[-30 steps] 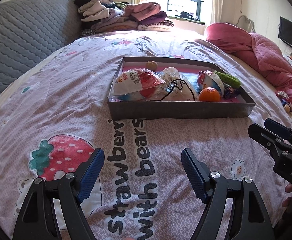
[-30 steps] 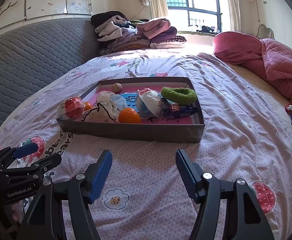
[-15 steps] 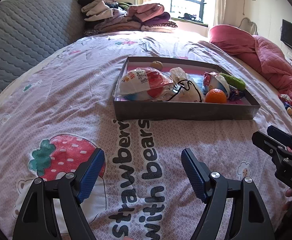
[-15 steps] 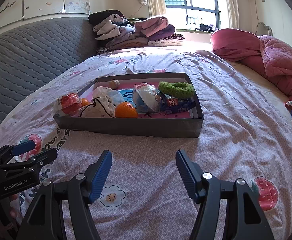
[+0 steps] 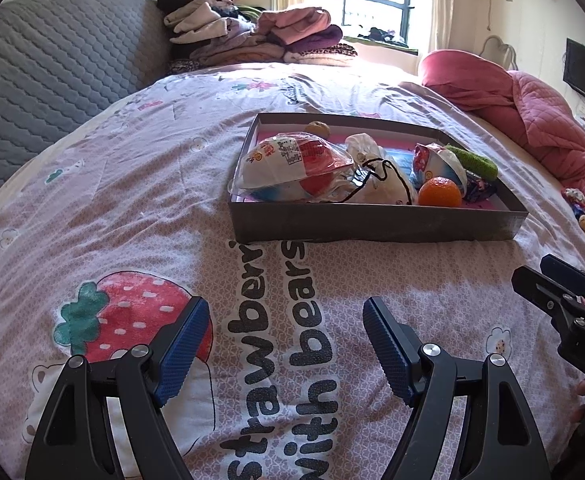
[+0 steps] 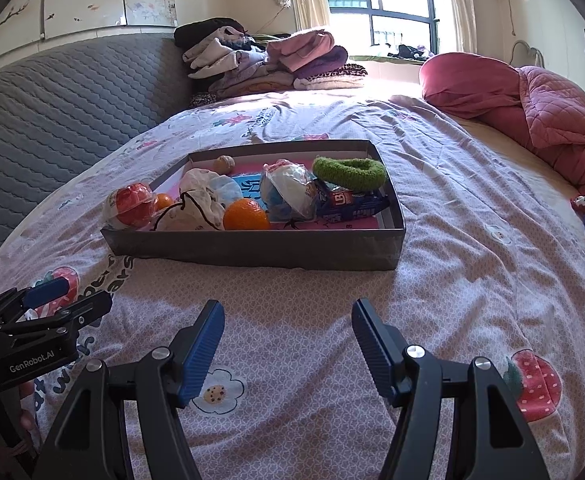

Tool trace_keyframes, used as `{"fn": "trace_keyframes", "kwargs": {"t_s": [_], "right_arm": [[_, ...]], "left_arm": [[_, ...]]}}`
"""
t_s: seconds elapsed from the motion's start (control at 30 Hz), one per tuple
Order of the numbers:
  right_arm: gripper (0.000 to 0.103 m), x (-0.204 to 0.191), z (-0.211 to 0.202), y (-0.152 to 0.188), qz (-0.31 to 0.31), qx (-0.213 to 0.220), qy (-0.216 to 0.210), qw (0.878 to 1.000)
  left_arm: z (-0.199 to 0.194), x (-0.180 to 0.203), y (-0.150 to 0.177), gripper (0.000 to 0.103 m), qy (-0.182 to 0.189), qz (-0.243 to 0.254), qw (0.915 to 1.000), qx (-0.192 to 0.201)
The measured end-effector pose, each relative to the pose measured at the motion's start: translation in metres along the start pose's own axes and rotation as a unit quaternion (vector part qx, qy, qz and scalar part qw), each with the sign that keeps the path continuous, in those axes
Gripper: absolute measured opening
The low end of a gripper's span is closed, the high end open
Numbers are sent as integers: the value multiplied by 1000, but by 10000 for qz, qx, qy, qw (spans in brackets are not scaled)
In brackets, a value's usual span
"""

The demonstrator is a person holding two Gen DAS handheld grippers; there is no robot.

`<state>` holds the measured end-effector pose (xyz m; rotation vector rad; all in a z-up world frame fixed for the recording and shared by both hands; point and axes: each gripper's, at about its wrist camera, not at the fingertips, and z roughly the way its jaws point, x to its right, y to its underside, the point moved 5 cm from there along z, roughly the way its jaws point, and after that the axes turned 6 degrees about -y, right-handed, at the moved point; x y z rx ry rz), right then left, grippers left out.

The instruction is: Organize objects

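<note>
Left tool (image 5: pixel 284 344) spread wide, gripping nothing, hovering over the bed (image 5: pixel 132 200) right by the strawberry print. Right tool (image 6: pixel 288 344) same deal: fingers apart, nothing between them. Straight ahead of both, a grey box (image 6: pixel 252 246) sitting on the bedspread, packed with stuff: orange (image 6: pixel 246 215) near the front wall, drawstring pouch (image 6: pixel 188 208) just left of it, red-and-white packet (image 6: pixel 132 204) at the far-left corner, green scrunchie (image 6: pixel 350 172) back right, blue snack wrapper (image 6: pixel 348 202) below that. Folded clothes (image 6: pixel 268 62) way beyond.
</note>
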<state>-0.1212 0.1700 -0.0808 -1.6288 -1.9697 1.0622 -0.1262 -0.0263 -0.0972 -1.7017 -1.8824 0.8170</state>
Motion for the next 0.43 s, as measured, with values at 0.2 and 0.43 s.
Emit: {"fn": "trace_keyframes", "kwargs": {"t_s": [0.2, 0.43], "right_arm": [[66, -2, 1, 1, -31, -22, -6, 10000], [66, 0, 3, 2, 4, -69, -13, 10000]], "left_arm": [[0, 1, 0, 80, 21, 21, 10000, 5], [1, 2, 0, 80, 13, 79, 10000, -5]]}}
